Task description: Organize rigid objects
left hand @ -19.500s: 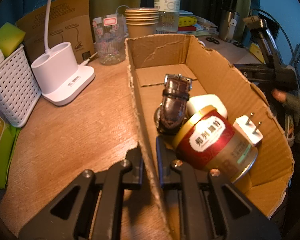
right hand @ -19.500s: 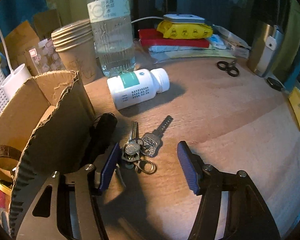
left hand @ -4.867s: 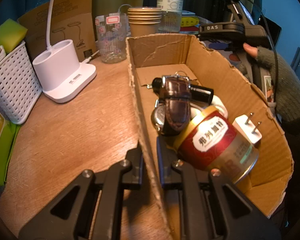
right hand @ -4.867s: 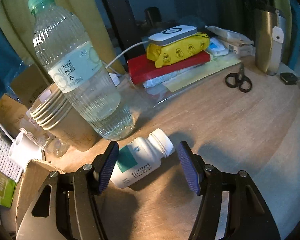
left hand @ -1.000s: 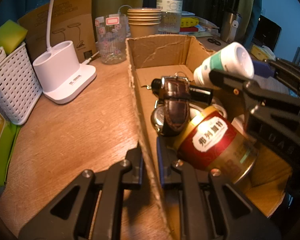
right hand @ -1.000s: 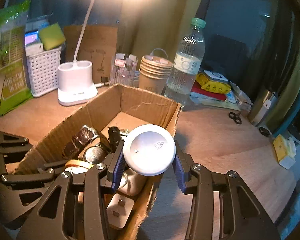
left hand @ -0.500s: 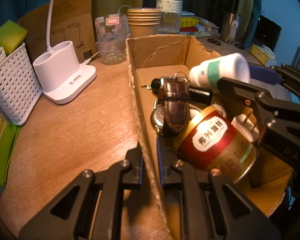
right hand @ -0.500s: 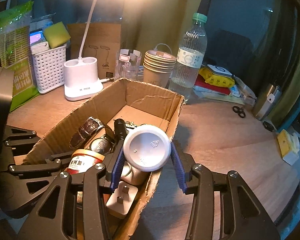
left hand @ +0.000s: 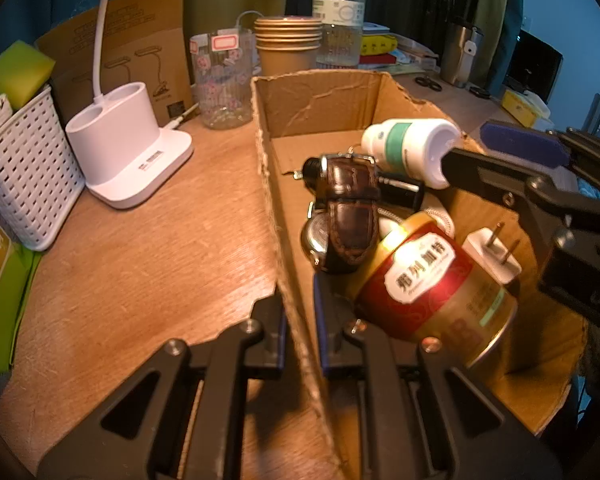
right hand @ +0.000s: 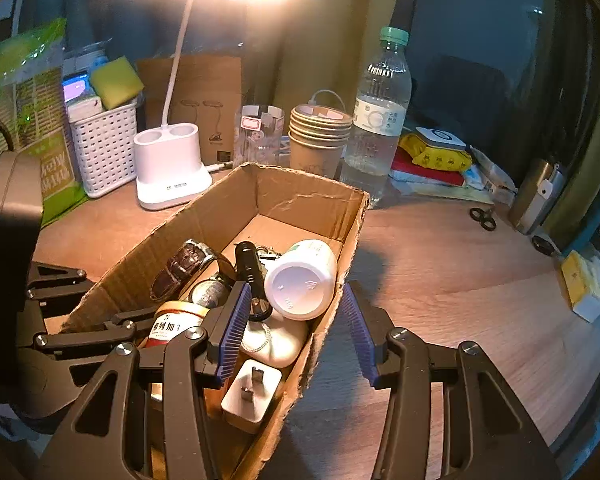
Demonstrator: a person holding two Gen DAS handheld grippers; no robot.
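My left gripper (left hand: 300, 312) is shut on the near side wall of the cardboard box (left hand: 320, 96), one finger inside and one outside. In the box lie a brown-strapped watch (left hand: 352, 208), a red tin (left hand: 424, 284), a white plug (left hand: 492, 252) and a black flashlight (right hand: 248, 268). The white pill bottle (right hand: 300, 280) lies tilted on these things, base toward the right wrist camera. My right gripper (right hand: 295, 292) hangs over the box's right wall. Its jaws are opening, and the blue pads (right hand: 232, 328) stand clear of the bottle.
Left of the box stand a white lamp base (left hand: 128, 148) and a white basket (left hand: 24, 176). Behind it are a glass (left hand: 220, 80), stacked paper cups (left hand: 288, 44) and a water bottle (left hand: 340, 12). Scissors (right hand: 484, 216) and a metal flask (right hand: 536, 196) sit at the far right.
The pill bottle has left the right gripper's pads and dropped lower into the box. The right jaws have widened. The left gripper has kept still on the box wall.
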